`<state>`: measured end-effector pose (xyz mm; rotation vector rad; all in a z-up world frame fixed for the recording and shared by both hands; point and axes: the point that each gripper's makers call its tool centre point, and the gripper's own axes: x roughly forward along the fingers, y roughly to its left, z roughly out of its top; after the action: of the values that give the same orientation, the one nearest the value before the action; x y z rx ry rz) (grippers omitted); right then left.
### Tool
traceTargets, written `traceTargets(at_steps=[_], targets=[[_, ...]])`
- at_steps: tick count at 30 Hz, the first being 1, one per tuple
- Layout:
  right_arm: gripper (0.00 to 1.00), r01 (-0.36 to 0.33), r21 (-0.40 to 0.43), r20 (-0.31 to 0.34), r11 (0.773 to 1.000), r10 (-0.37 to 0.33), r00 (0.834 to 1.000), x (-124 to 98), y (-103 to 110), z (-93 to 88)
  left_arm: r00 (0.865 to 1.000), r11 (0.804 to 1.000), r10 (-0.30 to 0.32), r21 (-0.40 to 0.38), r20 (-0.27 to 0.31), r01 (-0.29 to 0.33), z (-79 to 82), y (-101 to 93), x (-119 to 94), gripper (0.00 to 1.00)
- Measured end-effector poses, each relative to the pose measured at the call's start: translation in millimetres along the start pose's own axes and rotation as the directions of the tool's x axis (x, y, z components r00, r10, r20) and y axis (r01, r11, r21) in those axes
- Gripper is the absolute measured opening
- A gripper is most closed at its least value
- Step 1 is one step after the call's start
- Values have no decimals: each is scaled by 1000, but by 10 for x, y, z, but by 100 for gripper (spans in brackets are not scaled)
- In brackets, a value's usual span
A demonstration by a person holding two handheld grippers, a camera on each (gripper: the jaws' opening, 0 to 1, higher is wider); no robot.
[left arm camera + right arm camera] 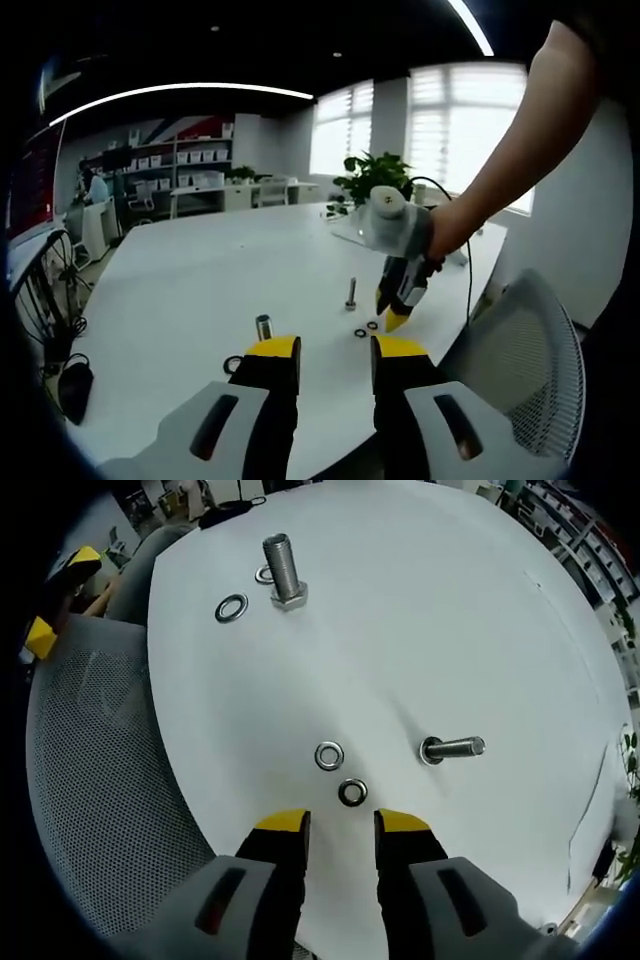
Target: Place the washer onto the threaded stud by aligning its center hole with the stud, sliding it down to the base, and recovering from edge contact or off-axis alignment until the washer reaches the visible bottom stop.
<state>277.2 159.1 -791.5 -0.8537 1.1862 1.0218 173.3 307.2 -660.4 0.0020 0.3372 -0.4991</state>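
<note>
Hovering open and empty, the right gripper point(341, 824) sits just short of a washer point(352, 792). Left gripper point(335, 347) gapes empty too, stud point(452, 748) nearby.

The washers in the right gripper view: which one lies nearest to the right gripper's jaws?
The dark-centred washer, just beyond the tips of the right gripper. Its neighbour washer lies a little farther, and the two washers beside the large upright bolt are far off.

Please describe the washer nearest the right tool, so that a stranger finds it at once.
On the white table, look just ahead of the right tool. Two washers lie there beside a thin bolt; yours is the nearer washer, darker than its paler neighbour.
</note>
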Motion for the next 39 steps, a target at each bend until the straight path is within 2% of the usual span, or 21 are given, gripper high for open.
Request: traceTargets(at_steps=[21, 39], targets=[[30, -15, -29, -15, 999, 15, 1000, 71, 75, -35, 1000, 1000, -12, -5, -8, 12, -10, -10, 0, 26], [30, -17, -36, 6, 999, 17, 1000, 43, 5, 57, 999, 999, -30, -10, -22, 30, -37, -40, 9, 27]])
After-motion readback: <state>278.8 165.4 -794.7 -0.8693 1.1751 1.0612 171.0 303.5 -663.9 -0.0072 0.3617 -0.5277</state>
